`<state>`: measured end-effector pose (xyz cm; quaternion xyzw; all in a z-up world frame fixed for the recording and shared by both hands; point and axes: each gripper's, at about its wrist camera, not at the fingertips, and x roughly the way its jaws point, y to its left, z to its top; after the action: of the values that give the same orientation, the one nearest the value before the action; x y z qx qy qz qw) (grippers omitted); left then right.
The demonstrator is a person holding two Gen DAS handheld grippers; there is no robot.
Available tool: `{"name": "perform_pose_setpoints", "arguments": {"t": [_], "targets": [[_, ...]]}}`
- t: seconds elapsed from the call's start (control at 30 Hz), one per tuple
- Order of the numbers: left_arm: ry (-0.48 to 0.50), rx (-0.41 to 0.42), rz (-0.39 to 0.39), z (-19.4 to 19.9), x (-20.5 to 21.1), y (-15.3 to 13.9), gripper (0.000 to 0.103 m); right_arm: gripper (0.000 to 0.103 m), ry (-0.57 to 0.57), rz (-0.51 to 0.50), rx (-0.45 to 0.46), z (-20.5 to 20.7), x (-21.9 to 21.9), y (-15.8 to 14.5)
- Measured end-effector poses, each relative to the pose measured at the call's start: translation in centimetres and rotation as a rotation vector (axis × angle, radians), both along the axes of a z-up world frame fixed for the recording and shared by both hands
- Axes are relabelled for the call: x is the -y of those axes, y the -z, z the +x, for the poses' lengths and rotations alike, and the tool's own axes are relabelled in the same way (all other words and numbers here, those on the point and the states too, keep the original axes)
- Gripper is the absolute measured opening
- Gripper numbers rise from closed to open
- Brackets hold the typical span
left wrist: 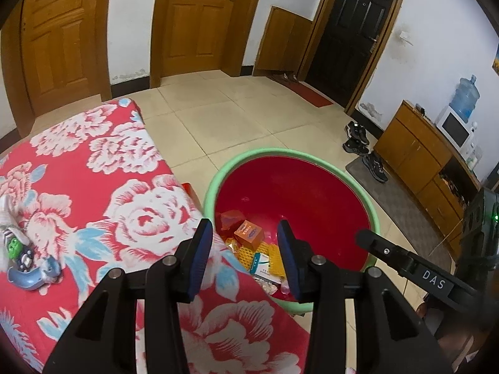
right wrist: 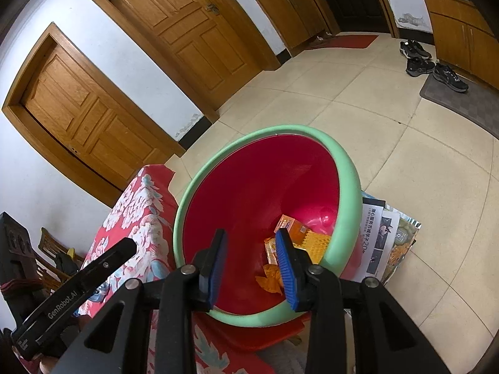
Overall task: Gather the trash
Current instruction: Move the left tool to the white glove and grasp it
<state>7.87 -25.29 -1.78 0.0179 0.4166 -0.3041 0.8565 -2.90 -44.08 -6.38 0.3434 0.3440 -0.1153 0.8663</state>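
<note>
A red basin with a green rim stands beside the table with the red floral cloth. In its bottom lie an orange box, a yellow mesh piece, a white and green packet and crumpled wrappers. My left gripper hangs open over the table's edge and the basin's near side, with nothing between its blue pads. My right gripper is open and empty above the basin. At the table's left lie a green printed wrapper and a blue object.
Newspapers lie on the tiled floor to the right of the basin. Black shoes sit on a mat by a wooden cabinet with a microwave. Wooden doors line the far wall. A wooden chair stands left of the table.
</note>
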Motion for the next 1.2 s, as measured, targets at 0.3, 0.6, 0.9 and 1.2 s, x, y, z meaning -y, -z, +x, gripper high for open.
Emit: {"name": "perform_pose_setpoints", "arguments": {"t": [0.3, 0.6, 0.9, 1.2], "targets": [[-0.08, 0.013, -0.009, 0.8, -3.8, -1.0, 0.043, 0.044, -0.021, -0.018, 0.018, 0.0, -1.6, -1.3], [-0.222, 0.037, 0.002, 3.4, -9.8, -2.0, 0.043, 0.048, -0.056, -0.041, 0.034, 0.8, -3.7, -2.6], [-0.393, 0.05, 0.058, 6.5, -16.9, -2.2, 0.043, 0.049, -0.092, -0.058, 0.019, 1.7, -5.7, -2.7], [-0.529, -0.035, 0.078, 9.3, -22.2, 0.4, 0.043, 0.049, -0.118, -0.069, -0.001, 2.3, -7.1, -2.6]]}}
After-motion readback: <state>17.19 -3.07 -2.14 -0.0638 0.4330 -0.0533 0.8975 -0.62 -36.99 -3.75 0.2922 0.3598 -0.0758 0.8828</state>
